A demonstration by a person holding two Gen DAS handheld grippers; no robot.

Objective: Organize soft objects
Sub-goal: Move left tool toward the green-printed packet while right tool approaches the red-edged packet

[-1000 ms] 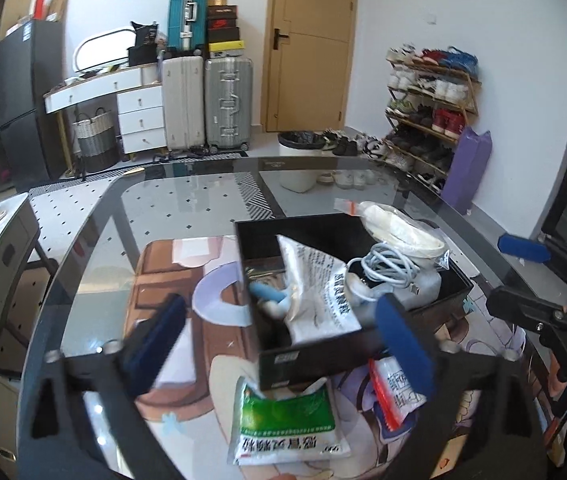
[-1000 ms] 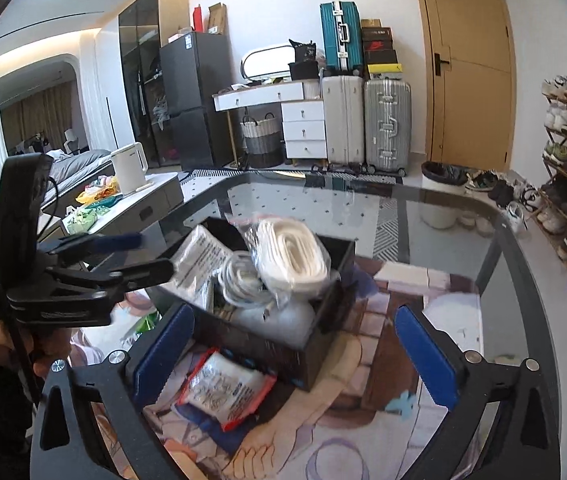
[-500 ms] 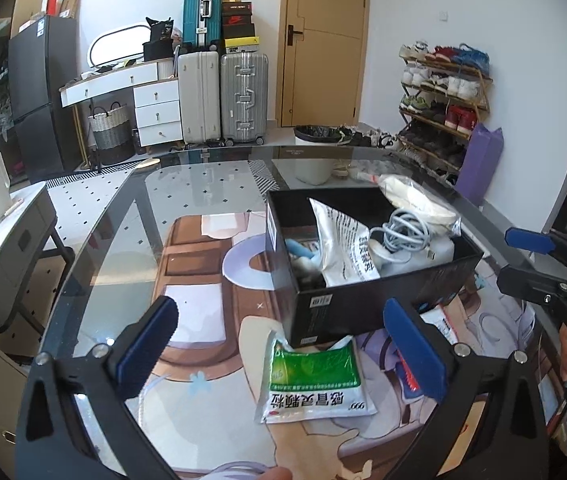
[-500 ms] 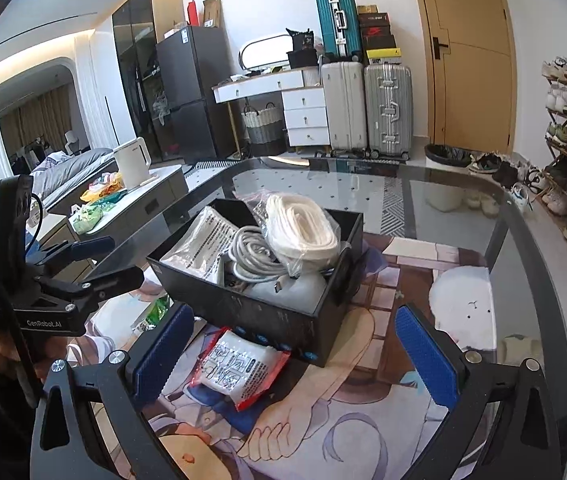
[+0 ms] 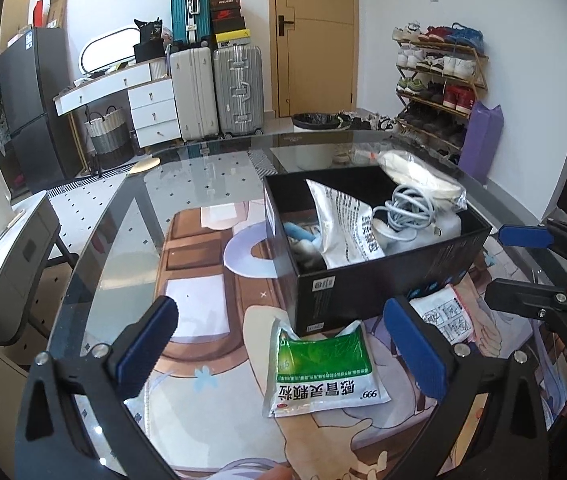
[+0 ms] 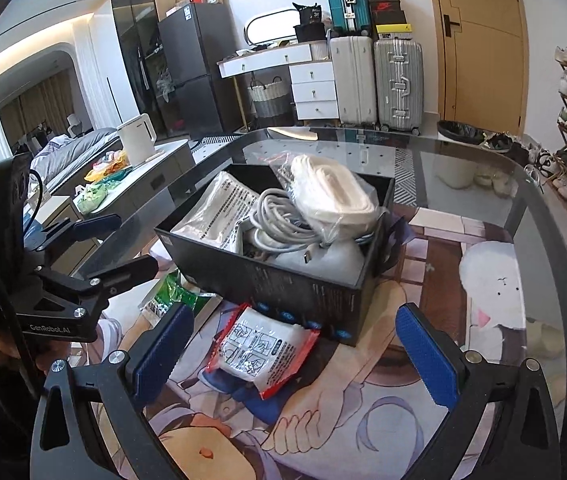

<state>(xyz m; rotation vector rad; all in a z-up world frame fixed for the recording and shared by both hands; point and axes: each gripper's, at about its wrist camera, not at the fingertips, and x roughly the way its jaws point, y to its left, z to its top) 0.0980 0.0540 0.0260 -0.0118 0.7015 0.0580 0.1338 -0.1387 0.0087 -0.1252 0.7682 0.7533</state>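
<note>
Both claws, left gripper [image 5: 279, 350] and right gripper [image 6: 293, 346], gape empty; pinch your green-and-white soft sachet [image 5: 323, 372] by its edge against the black cardboard box [image 5: 383, 280].

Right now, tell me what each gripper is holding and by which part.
Nothing is held. The left gripper and right gripper are both open, above the green sachet and the red-edged packet.

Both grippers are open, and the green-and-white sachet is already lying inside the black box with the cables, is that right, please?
Not quite: the green-and-white sachet lies on the mat outside the black box, against its near wall, as the left wrist view shows. Both the left gripper and right gripper are indeed open.
</note>
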